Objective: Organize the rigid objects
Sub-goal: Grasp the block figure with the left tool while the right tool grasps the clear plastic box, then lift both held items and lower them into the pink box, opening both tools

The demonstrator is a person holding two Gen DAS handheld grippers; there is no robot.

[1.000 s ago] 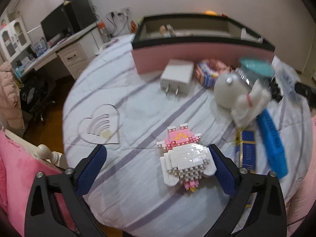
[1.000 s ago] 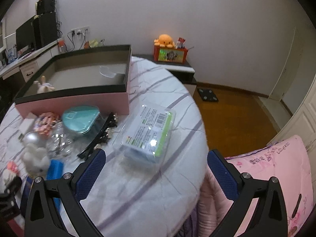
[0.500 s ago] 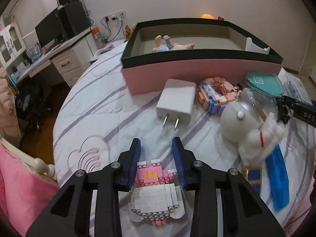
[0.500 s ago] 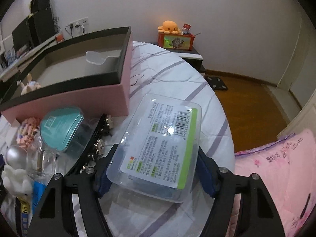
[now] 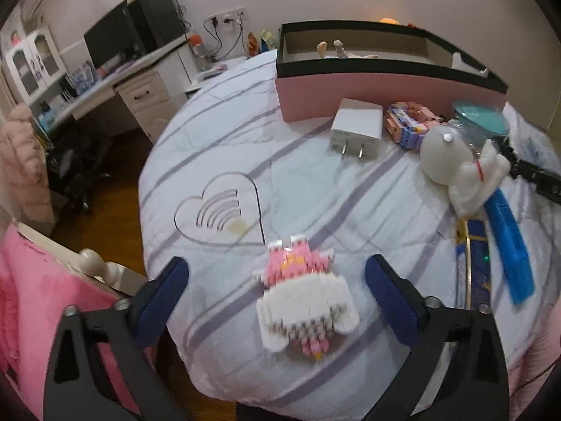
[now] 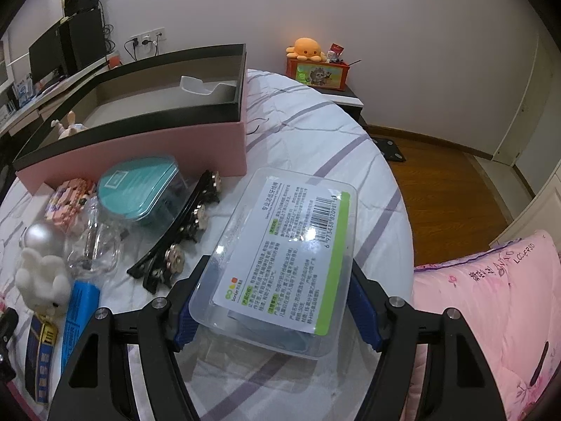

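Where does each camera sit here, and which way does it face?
Left wrist: on the left gripper, looking down at the brick figure between its open fingers; jaws just reopened.
Right wrist: on the right gripper, looking down at the clear case clamped in its fingers.
Shared: the pink box, white plush, striped bed.

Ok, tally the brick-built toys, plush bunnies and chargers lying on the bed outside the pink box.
brick-built toys: 2
plush bunny: 1
charger: 1
Total: 4
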